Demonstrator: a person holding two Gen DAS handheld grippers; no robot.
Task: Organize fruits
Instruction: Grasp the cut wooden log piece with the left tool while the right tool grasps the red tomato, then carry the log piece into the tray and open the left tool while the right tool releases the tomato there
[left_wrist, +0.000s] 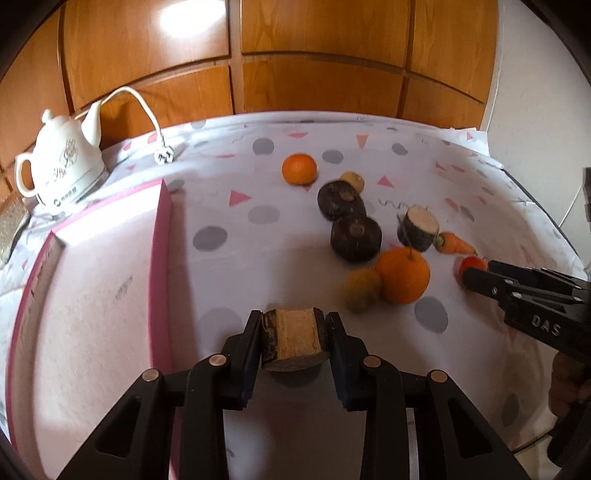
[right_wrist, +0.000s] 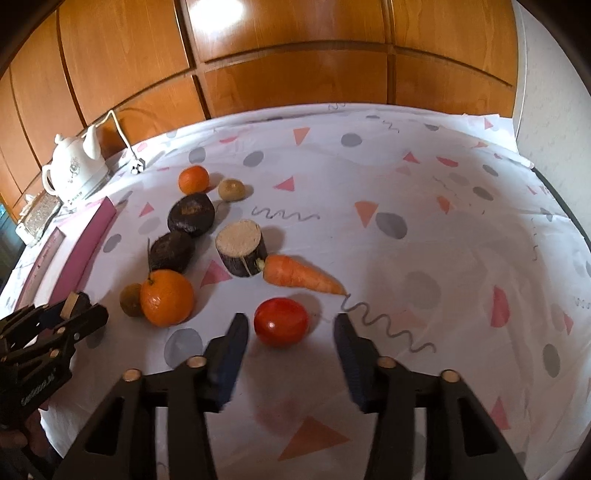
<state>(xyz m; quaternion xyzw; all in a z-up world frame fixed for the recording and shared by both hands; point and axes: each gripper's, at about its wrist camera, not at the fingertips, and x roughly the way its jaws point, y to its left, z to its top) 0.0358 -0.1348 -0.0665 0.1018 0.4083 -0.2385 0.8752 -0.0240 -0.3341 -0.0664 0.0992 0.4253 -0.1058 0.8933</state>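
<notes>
My left gripper (left_wrist: 293, 317) is shut on a cut dark-skinned root piece (left_wrist: 293, 338) with a pale face, held above the cloth beside the pink box (left_wrist: 92, 295). It also shows in the right wrist view (right_wrist: 79, 308). My right gripper (right_wrist: 291, 319) is open, its jaws either side of a red tomato (right_wrist: 281, 321) on the cloth. Ahead lie a carrot (right_wrist: 299, 275), a large orange (right_wrist: 167, 297), a kiwi (right_wrist: 131, 300), a cut root stump (right_wrist: 242, 247), two dark round roots (right_wrist: 191, 214) (right_wrist: 171, 251), a small orange (right_wrist: 193, 180) and another kiwi (right_wrist: 231, 189).
A white teapot-style kettle (left_wrist: 62, 162) with cord and plug (left_wrist: 164, 157) stands at the back left. Wooden cabinet doors (left_wrist: 295, 55) rise behind the table. The patterned tablecloth (right_wrist: 424, 240) extends to the right, with the table edge at far right.
</notes>
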